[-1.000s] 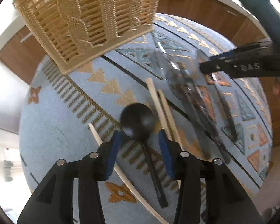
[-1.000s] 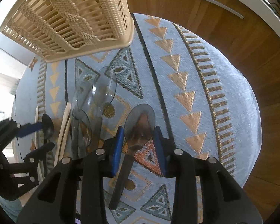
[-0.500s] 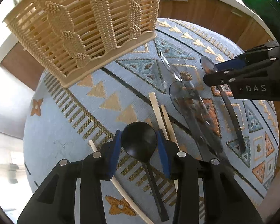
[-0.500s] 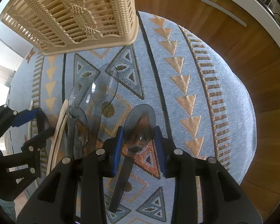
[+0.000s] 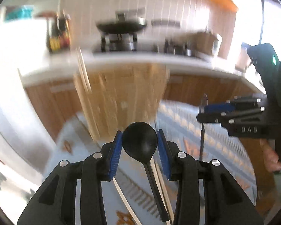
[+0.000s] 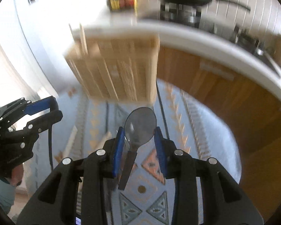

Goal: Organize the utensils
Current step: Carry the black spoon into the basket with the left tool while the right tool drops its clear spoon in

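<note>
Both grippers are up off the rug (image 6: pixel 200 123), each with a spoon nipped by the bowl between its blue pads. The left gripper (image 5: pixel 139 144) pinches a black spoon (image 5: pixel 140 140), handle hanging down toward the rug. The right gripper (image 6: pixel 139 140) pinches a clear grey spoon (image 6: pixel 139 125), its handle drooping below the fingers. The woven basket (image 6: pixel 118 69) stands ahead of both at the far end of the rug, with thin pale sticks poking up from its left corner. More sticks (image 5: pixel 121 193) lie on the rug under the left gripper. Everything beyond is smeared: a worktop (image 5: pixel 159 61) with a pan (image 5: pixel 121 26) on a stove
</note>
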A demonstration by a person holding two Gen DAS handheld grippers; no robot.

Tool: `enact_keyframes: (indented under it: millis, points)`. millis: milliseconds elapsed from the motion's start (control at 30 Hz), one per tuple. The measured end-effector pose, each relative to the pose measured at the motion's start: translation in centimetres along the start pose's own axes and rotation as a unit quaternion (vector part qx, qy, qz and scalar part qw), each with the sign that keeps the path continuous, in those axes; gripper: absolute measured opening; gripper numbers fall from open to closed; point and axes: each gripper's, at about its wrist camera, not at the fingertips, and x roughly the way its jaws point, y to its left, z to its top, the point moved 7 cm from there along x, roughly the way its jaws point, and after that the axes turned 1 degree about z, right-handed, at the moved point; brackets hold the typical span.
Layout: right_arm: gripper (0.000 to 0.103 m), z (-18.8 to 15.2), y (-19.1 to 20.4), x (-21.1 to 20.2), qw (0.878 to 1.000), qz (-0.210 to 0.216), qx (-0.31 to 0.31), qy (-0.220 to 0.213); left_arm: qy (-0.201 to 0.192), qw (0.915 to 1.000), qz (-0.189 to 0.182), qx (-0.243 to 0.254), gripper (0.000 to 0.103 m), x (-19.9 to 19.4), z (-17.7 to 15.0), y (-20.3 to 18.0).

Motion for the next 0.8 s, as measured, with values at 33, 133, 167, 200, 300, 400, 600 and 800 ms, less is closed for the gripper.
enact_keyframes:
  millis: [33,133,167,200,300,400,600,800]
  points:
    - [0.029,1.2,0.2,-1.1,1.000,0.000,0.000,-0.021,-0.028,0.9996,0.005,-0.003,0.035,-1.1,1.4,0.3]
    - [0.029,4.7,0.8,-4.0,0.996,-0.010,-0.004,-0.094,-0.106,0.9938,0.035,-0.010,0.035,-3.7,5.7,1.6]
    - [0.030,6.2,0.9,-5.1,0.992,-0.017,-0.004,-0.121,-0.130,0.9903,0.045,-0.015,0.035,-4.5,7.1,1.9]
    - [0.029,7.5,0.8,-5.7,0.991,-0.020,-0.001,-0.136,-0.149,0.9876,0.047,-0.021,0.035,-5.0,8.1,2.1]
    - [0.029,11.0,0.0,-7.0,0.983,-0.018,0.016,-0.183,-0.200,0.9767,0.060,-0.049,0.035,-5.8,11.4,3.1]
    - [0.030,13.7,-1.4,-7.1,0.975,-0.029,0.037,-0.218,-0.237,0.9663,0.070,-0.073,0.035,-5.4,13.8,4.3]
    - [0.030,16.0,-2.6,-5.5,0.961,-0.098,0.032,-0.258,-0.274,0.9513,0.114,-0.083,0.035,-2.2,15.3,4.7]
    - [0.029,15.0,-2.8,-1.1,0.961,-0.128,0.023,-0.242,-0.263,0.9503,0.157,-0.055,0.035,2.7,13.9,4.2]
